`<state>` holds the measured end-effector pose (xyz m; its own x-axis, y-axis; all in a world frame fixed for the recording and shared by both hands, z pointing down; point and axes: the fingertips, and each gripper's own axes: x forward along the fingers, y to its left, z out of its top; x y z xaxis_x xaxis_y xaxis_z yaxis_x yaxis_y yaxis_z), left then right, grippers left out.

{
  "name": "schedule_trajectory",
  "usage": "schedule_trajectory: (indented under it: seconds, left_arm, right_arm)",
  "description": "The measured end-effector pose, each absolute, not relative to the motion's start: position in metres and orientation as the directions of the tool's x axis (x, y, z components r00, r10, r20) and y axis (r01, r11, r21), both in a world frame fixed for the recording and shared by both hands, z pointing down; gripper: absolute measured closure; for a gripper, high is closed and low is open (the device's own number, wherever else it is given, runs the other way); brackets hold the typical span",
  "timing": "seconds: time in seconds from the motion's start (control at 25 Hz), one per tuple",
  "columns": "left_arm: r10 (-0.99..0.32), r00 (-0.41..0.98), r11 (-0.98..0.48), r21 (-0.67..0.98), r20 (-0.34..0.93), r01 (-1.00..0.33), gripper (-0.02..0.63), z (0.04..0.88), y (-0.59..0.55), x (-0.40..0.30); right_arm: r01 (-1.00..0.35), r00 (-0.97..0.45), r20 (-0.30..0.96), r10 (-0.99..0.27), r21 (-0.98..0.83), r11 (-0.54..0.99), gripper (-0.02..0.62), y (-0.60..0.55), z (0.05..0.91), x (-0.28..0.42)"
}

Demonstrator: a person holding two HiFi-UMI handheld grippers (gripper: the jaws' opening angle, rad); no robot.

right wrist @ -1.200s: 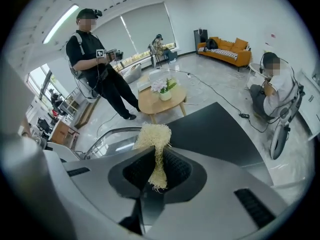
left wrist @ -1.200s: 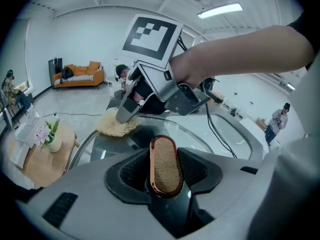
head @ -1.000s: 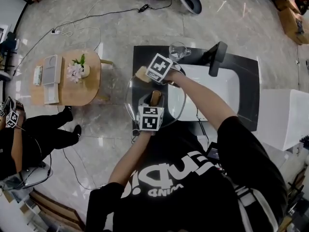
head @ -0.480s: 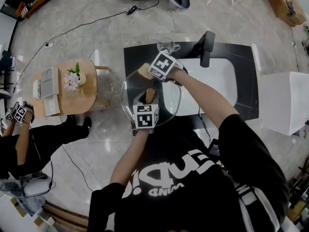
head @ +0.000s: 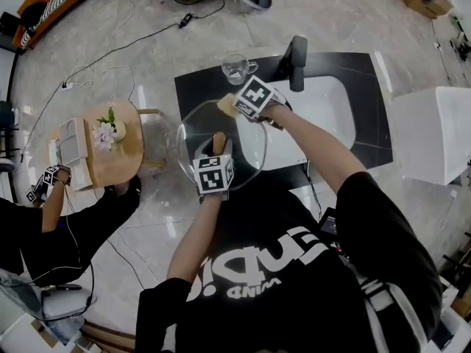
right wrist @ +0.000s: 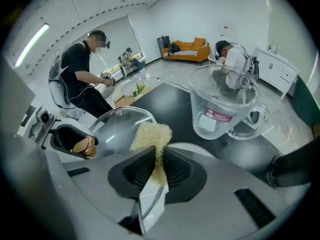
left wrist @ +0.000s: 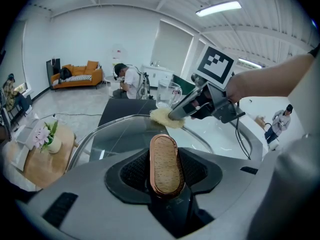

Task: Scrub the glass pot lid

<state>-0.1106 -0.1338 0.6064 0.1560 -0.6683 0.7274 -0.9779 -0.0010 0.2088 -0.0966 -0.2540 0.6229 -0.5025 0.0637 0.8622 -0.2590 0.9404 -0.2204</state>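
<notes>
A round glass pot lid (head: 193, 134) with a metal rim is held level over the black counter's left part. Its wooden knob (head: 218, 142) (left wrist: 165, 165) sits between the jaws of my left gripper (head: 217, 151) (left wrist: 165, 176), which is shut on it. My right gripper (head: 234, 107) (right wrist: 157, 166) is shut on a pale yellow scrub pad (head: 225, 103) (right wrist: 151, 138). The pad rests on the lid's far edge (left wrist: 165, 118), next to a clear glass cup. In the right gripper view the lid (right wrist: 117, 126) lies below the pad.
A clear glass cup (head: 237, 68) (right wrist: 226, 104) stands on the black counter (head: 195, 83) behind the lid. A white sink (head: 324, 116) with a black tap (head: 295, 62) lies to the right. A small wooden table (head: 118, 145) with flowers is at the left, with a seated person nearby.
The view has shifted, so everything sits higher and further left in the frame. Both grippers keep their holds, and the pad stays on the lid's far edge.
</notes>
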Motion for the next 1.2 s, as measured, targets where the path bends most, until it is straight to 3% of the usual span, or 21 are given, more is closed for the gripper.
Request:
schedule_trajectory:
  seconds: [1.2]
  left_arm:
    - [-0.662,0.159,-0.027,0.188,0.732,-0.982,0.423,0.609,-0.131,-0.11]
  right_arm:
    - [-0.327,-0.485,0.875,0.016,-0.198,0.924,0.558,-0.189,0.628,0.004]
